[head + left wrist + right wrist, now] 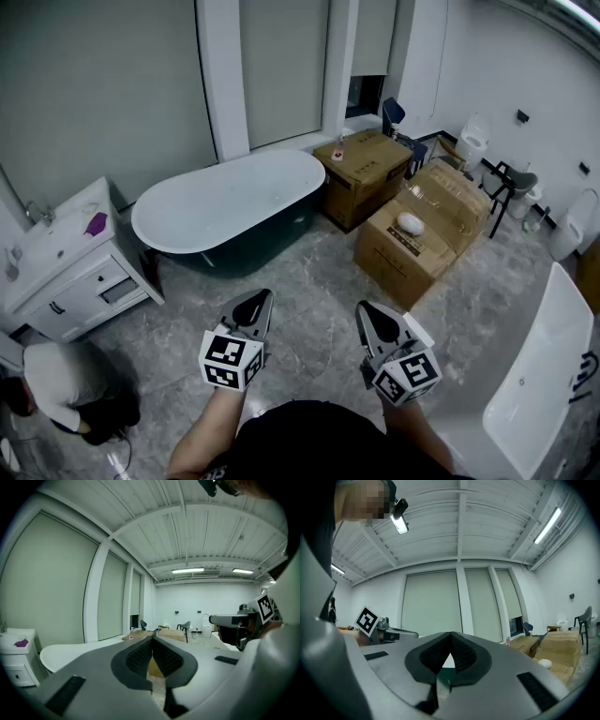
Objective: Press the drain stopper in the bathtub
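The bathtub (230, 202), white inside and dark green outside, stands on the grey floor well ahead of me, below the window wall. I cannot make out a drain stopper in it from here. My left gripper (258, 300) and right gripper (368, 312) are held side by side near my body, far short of the tub. Both are shut with nothing in them. In the left gripper view the jaws (153, 639) meet, with the tub rim (70, 651) behind at the left and the right gripper (234, 620) at the right. The right gripper view shows its jaws (451, 634) closed.
A white vanity cabinet (66, 272) with a purple item (96, 223) stands left of the tub. Cardboard boxes (366, 173) (422, 234) sit to the tub's right. A crouching person (66, 384) is at the lower left. A white tub shell (539, 375) leans at the right.
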